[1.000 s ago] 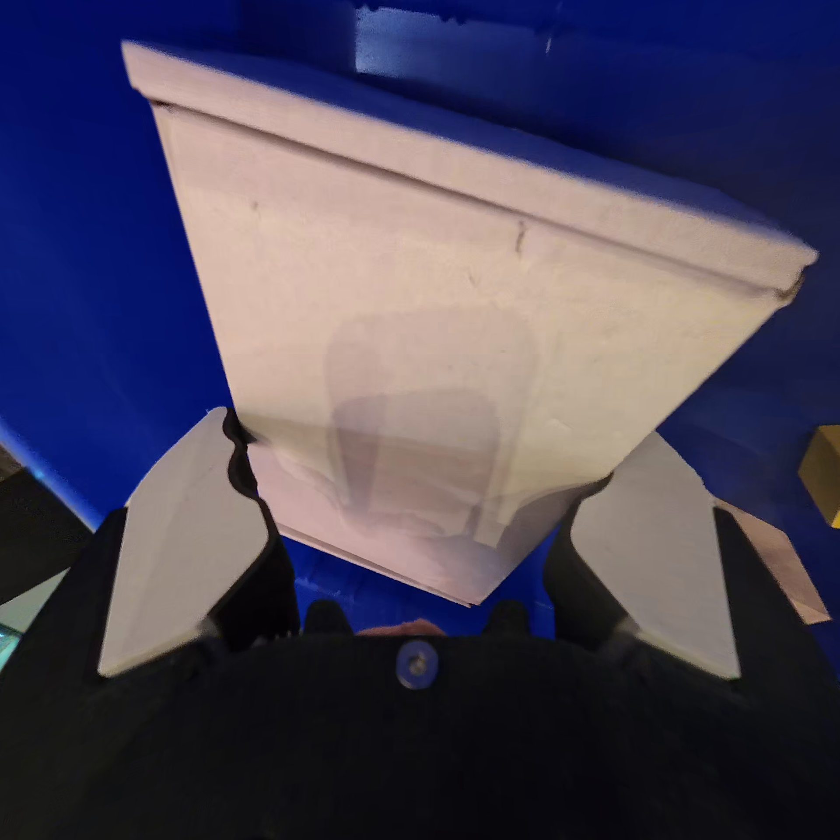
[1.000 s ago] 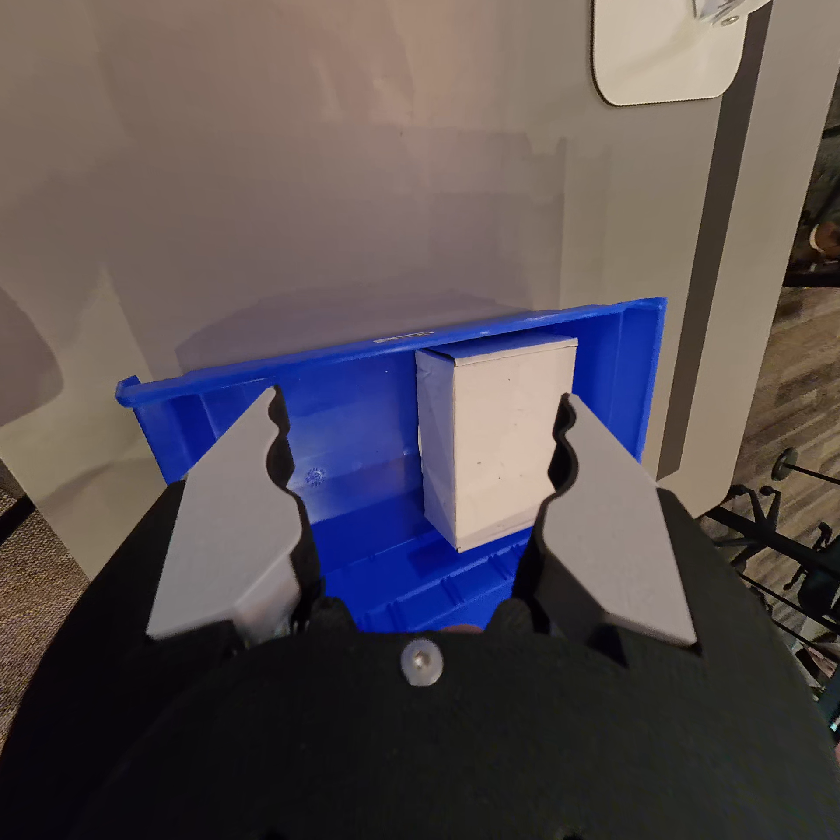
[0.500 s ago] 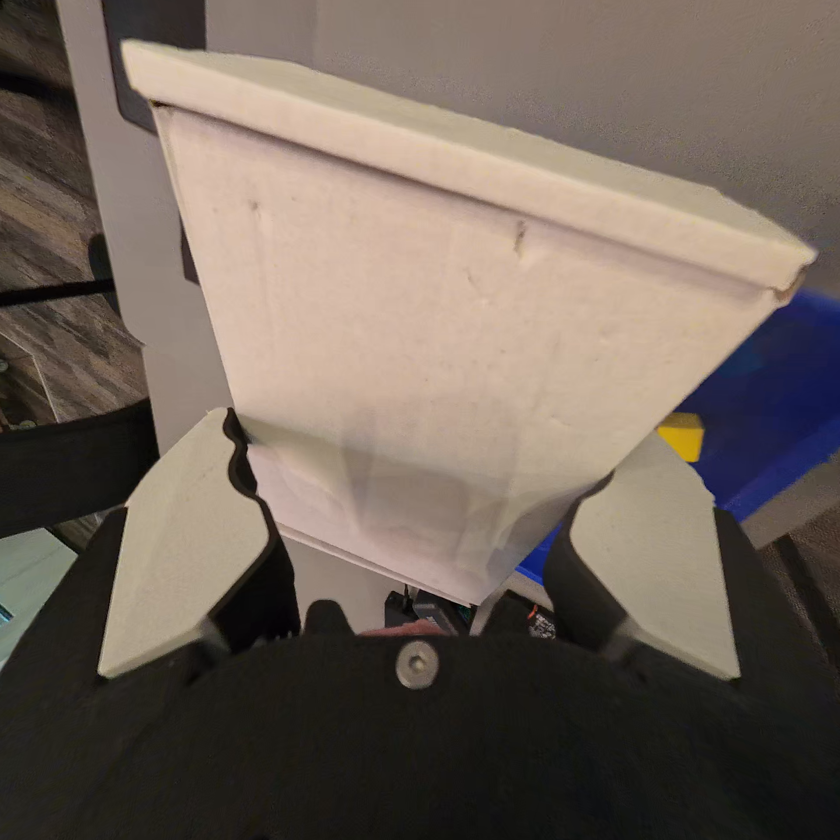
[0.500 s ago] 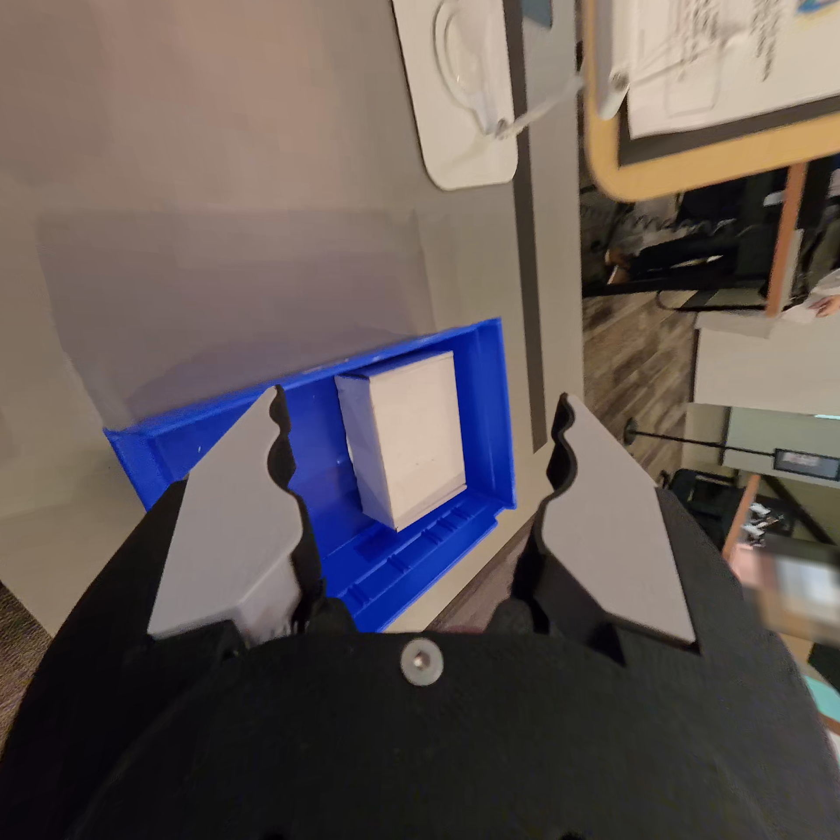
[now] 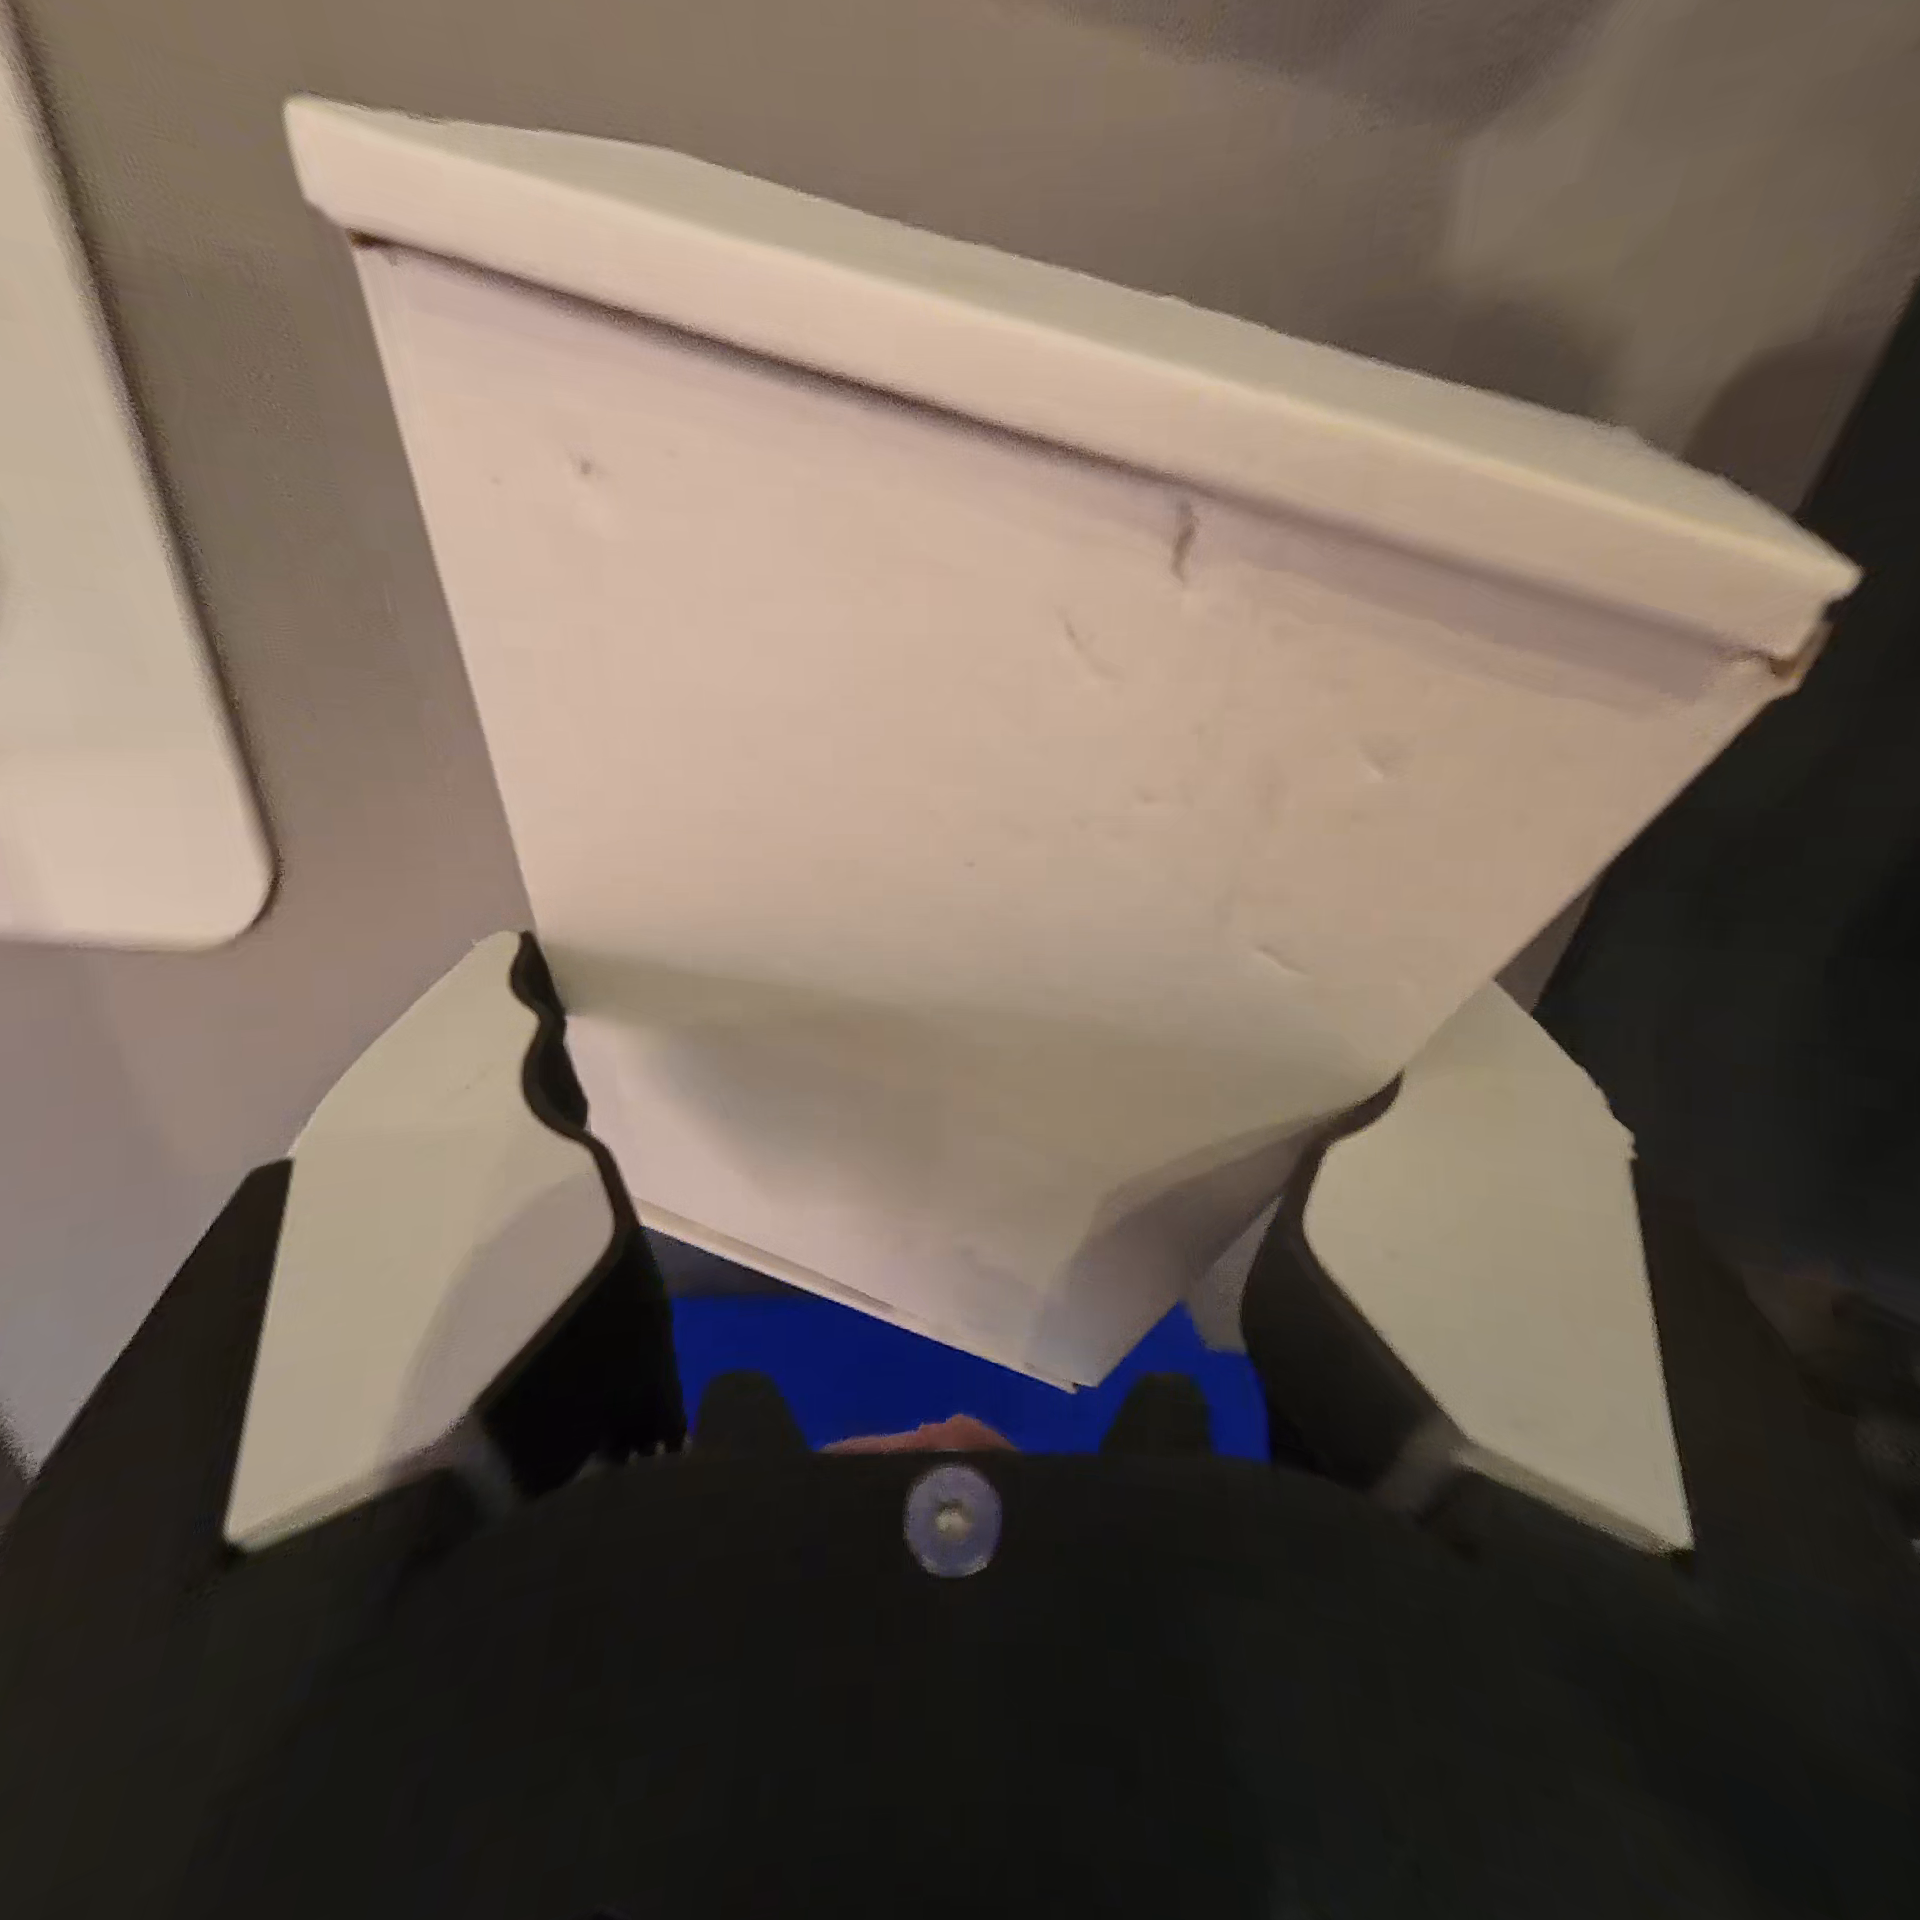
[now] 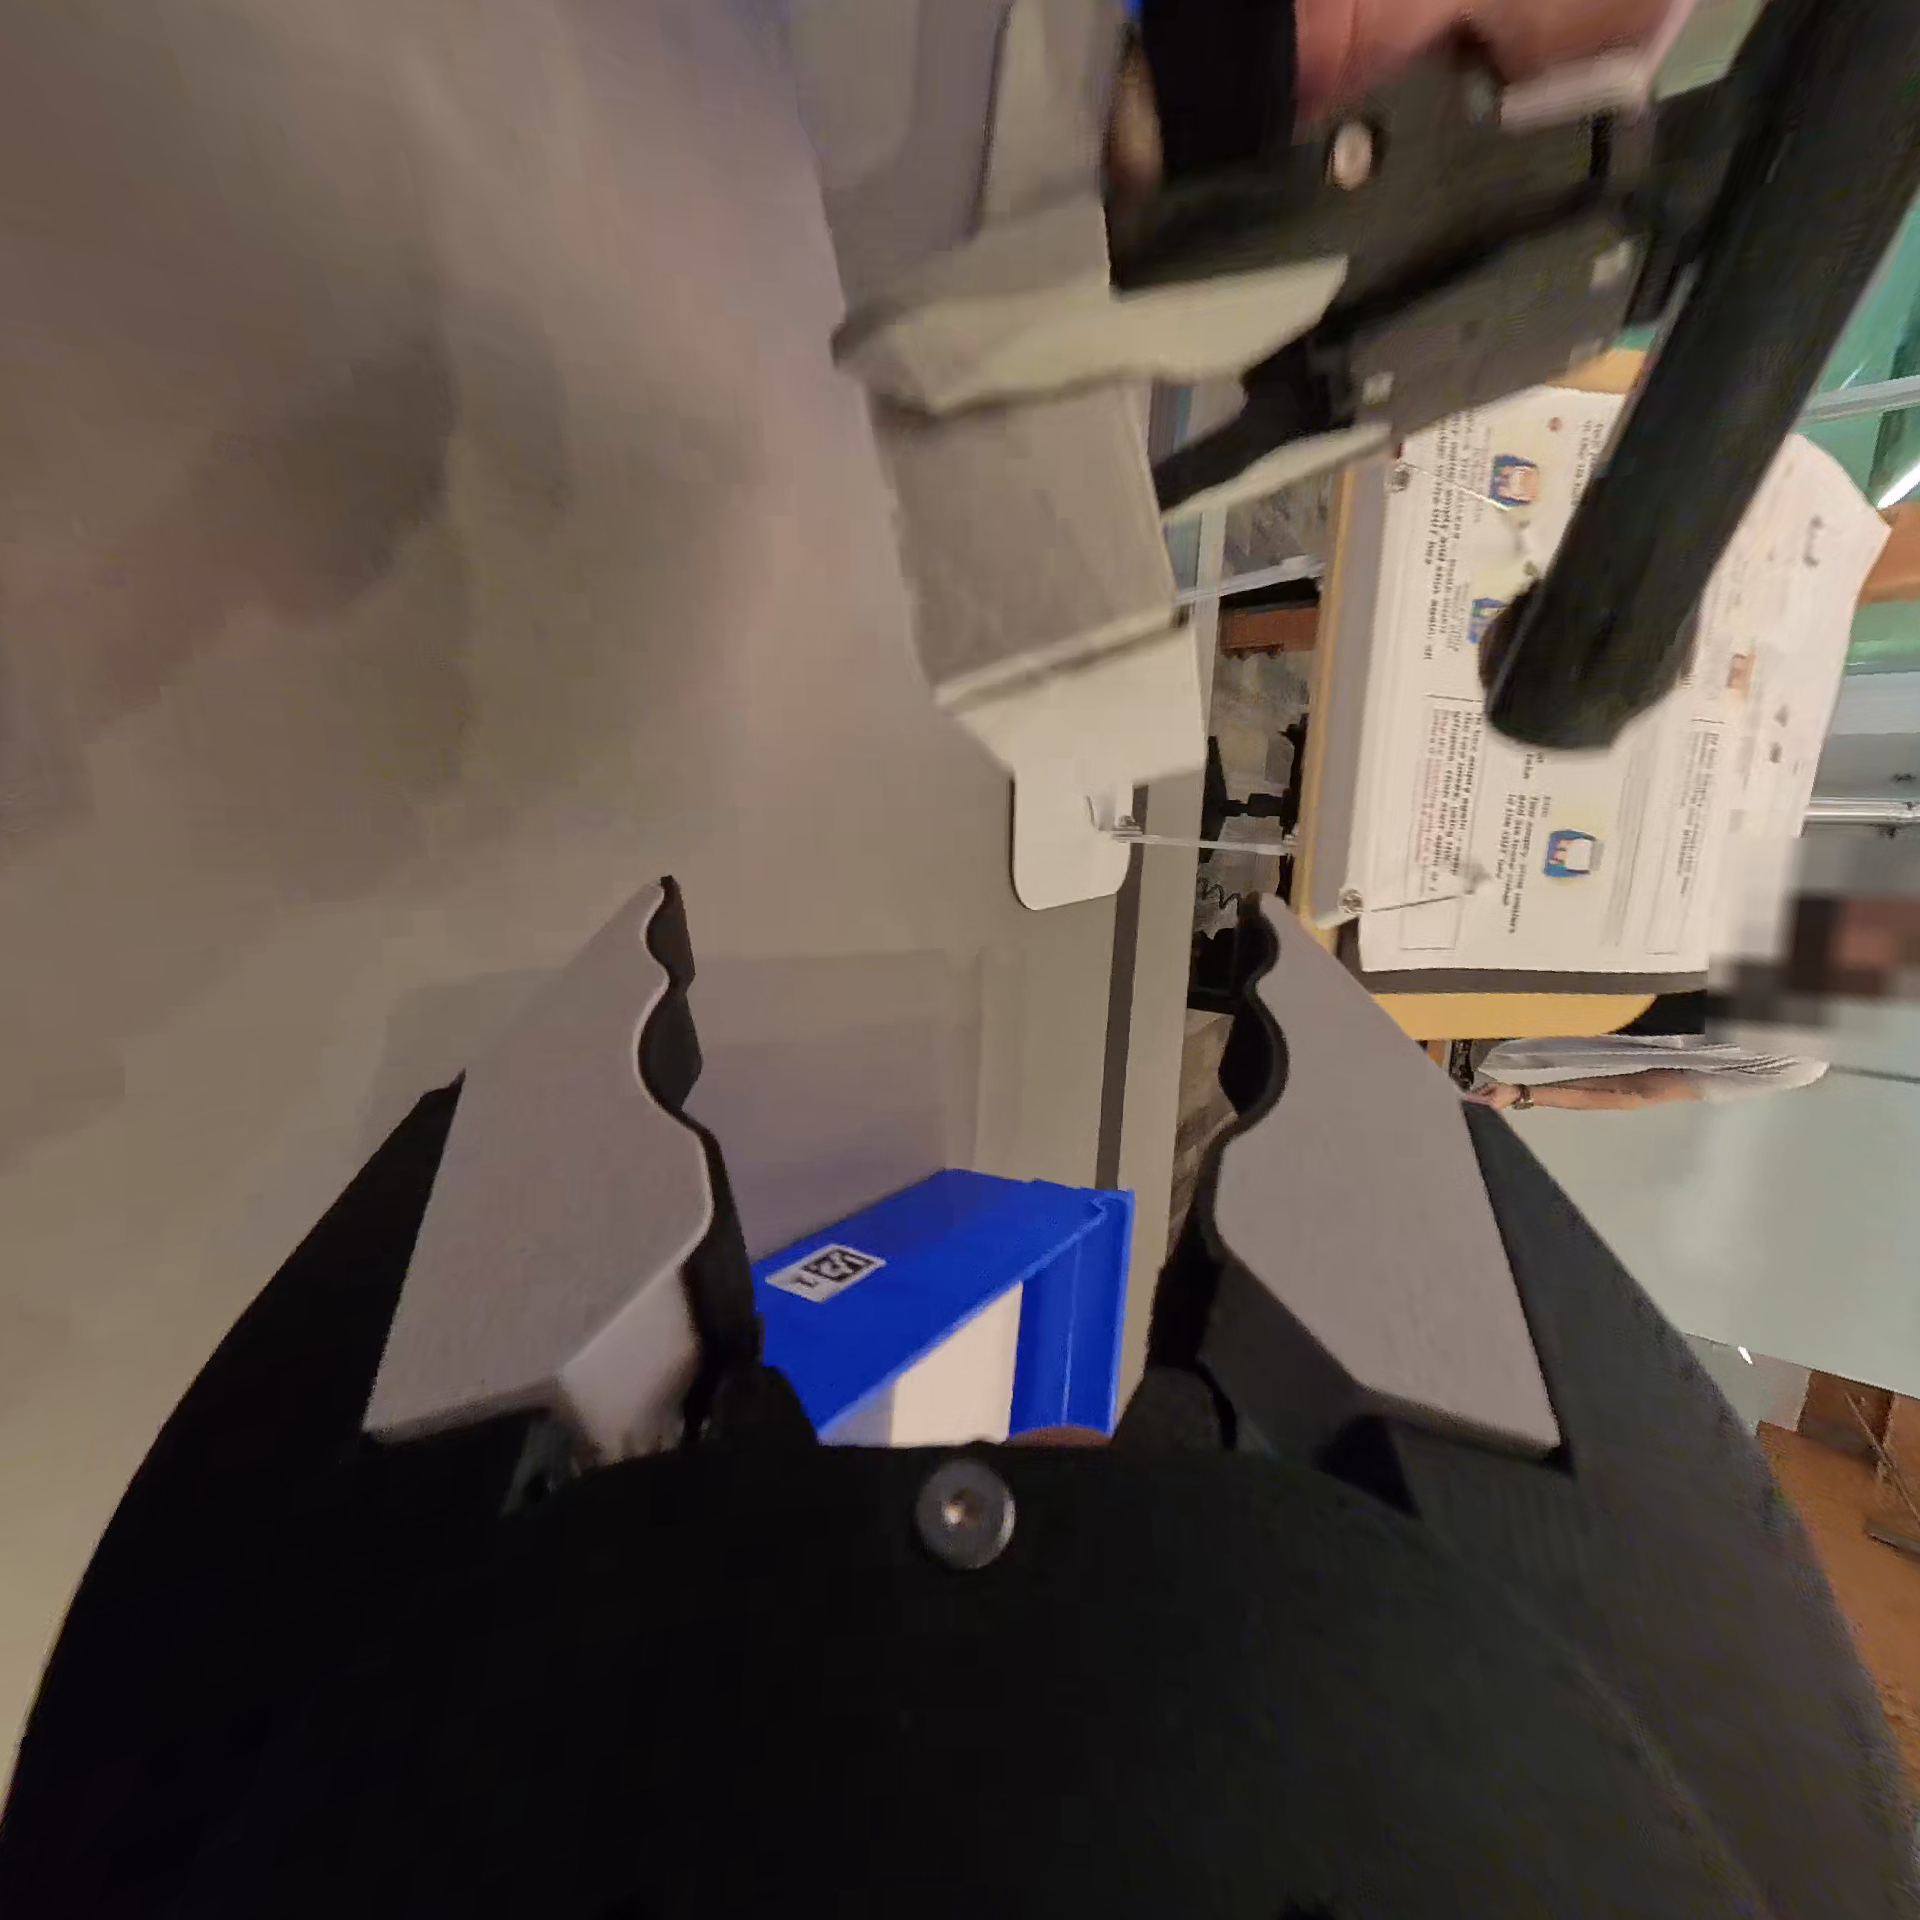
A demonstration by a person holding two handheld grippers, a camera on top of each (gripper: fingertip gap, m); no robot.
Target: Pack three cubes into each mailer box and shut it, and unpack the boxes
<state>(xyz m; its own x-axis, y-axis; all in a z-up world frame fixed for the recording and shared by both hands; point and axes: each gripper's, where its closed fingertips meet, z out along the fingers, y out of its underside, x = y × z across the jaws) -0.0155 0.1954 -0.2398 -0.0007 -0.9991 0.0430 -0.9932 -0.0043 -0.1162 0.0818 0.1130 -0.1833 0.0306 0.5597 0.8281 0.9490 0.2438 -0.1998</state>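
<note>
In the left wrist view, a white mailer box (image 5: pixel 987 727) is held aloft between the fingers (image 5: pixel 416 1226) of the left gripper (image 5: pixel 956 1060), which are clamped on its lower end. Its long axis runs forward, away from the camera, with the lidded end farthest from the fingers. The grey worktop (image 5: pixel 208 156) is seen beyond it, and a sliver of the blue bin (image 5: pixel 883 1351) shows under the box's near corner. The contents of the box cannot be seen, since the lid appears closed.

In the right wrist view, the right gripper (image 6: pixel 961 997) is empty, its fingers (image 6: pixel 582 1143) spread wide. The left gripper is seen above and ahead of it, blurred, carrying the box over the worktop. The blue bin sits low between the right fingers, with a second white box (image 6: pixel 956 1382) inside it, largely cut off by the gripper body. A white pad (image 6: pixel 1060 842) lies beyond on the worktop, and a poster board (image 6: pixel 1558 727) stands at the right. It is judged that setting the carried box down falls to the left gripper, with the right the nearer to the bin
</note>
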